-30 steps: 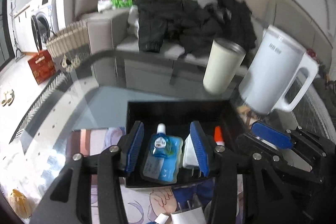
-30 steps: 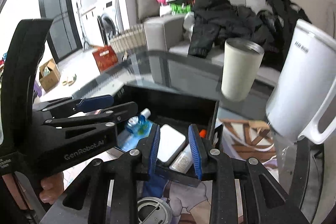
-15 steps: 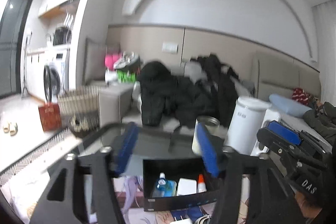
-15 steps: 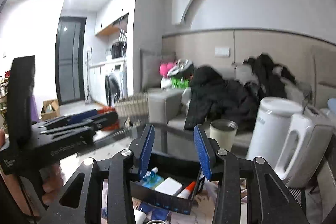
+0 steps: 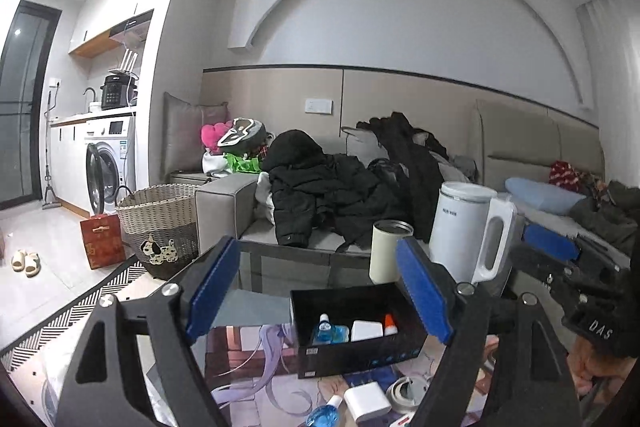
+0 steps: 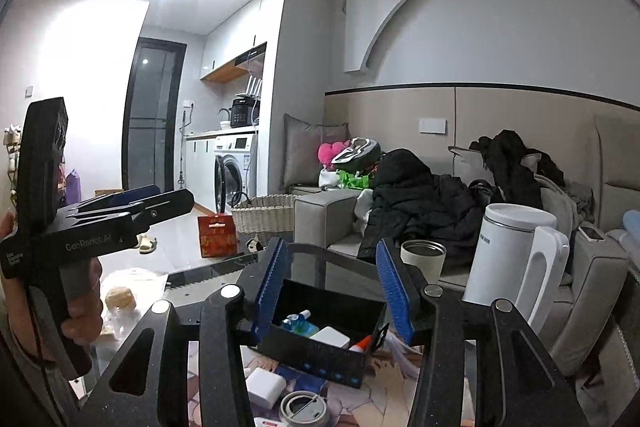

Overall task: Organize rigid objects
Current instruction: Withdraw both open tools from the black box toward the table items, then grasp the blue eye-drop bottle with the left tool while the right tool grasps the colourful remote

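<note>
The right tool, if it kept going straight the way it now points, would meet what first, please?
Probably the black box: it sits low between the open fingers of the right tool. The tool seems to aim slightly above it, so it might pass over toward the cream cup; depth is unclear.

A dark glass table (image 5: 280, 267) carries a printed mat (image 5: 256, 379), and on the mat sits an open black box (image 5: 360, 355) holding a blue bottle (image 5: 326, 331), a white block (image 5: 366, 330) and an orange-capped tube (image 5: 389, 323). In front of the box on the mat lie another blue bottle (image 5: 324, 415), a white adapter (image 5: 366, 403) and a round lid (image 6: 304, 407). Behind the box stand a cream cup (image 5: 388, 251) and a white kettle (image 5: 468, 227), and a bag with bread (image 6: 120, 297) lies at the table's left edge.
</note>
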Motion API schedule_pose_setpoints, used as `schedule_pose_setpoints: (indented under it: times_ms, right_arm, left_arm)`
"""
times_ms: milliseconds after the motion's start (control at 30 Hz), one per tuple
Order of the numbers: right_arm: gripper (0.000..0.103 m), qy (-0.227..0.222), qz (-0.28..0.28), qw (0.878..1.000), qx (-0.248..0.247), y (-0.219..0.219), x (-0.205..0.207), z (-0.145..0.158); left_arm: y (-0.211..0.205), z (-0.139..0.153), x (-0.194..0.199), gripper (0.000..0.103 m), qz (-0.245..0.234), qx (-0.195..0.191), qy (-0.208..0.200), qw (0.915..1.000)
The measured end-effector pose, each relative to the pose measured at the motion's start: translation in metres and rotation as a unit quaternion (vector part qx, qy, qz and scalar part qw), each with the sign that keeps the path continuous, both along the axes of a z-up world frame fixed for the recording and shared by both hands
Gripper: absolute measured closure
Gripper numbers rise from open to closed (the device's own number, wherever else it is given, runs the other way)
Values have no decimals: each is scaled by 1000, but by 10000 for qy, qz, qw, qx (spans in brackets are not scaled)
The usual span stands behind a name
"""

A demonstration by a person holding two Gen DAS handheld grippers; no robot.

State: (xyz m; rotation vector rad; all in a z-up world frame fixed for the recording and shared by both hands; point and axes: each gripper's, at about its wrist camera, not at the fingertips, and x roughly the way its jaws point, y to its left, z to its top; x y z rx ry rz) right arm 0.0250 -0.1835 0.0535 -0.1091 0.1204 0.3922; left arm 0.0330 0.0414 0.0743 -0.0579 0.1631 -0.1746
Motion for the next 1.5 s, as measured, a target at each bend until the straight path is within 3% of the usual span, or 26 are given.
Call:
schedule_pose_setpoints:
  times_ms: [233, 367, 500, 633, 767, 867, 1000, 1067, 1133, 1233, 1300, 1500]
  right_arm:
    - [55, 175, 110, 9998, -39, 9, 3, -5]
    - [55, 892, 92, 9959, -115, 16, 19, -17]
    - [55, 2013, 132, 9794, -65, 19, 40, -42]
    - [55, 2927, 121, 9560, -177, 23, 57, -74]
    - [55, 3447, 224, 9374, -431, 33, 60, -102]
    - [55, 3864, 306, 9205, -504, 37, 59, -127]
    - [55, 4034, 365, 9115, -707, 42, 54, -147]
    - [55, 4132, 448, 9061, -792, 45, 50, -154]
    - [55, 4188, 517, 9018, -932, 49, 49, -162]
    - [57, 3934, 579, 9088, -1268, 56, 40, -166]
    - [63, 3927, 590, 9089, -1274, 52, 41, -167]
    - [64, 3990, 447, 9084, -1169, 38, 49, -163]
  left_arm:
    - [-10, -14, 10, 22, -127, 192, 471, 9986]
    - [-13, -32, 26, 22, -177, 333, 1067, 9936]
    - [-16, -67, 51, 22, -378, 414, 2250, 9727]
    - [-29, -97, 64, 22, -479, 869, 2921, 9512]
    - [-34, -124, 73, 23, -563, 1089, 3475, 9296]
    - [-38, -138, 79, 29, -573, 1220, 3644, 9214]
    - [-43, -154, 90, 42, -660, 1299, 3902, 9091]
    - [-46, -155, 92, 48, -668, 1248, 3893, 9102]
    - [-48, -154, 92, 72, -622, 1249, 3888, 9107]
    - [-49, -152, 87, 73, -642, 1211, 3938, 9089]
    - [-46, -153, 81, 73, -633, 1089, 3962, 9095]
    - [-53, -154, 56, 72, -730, 1089, 4013, 9065]
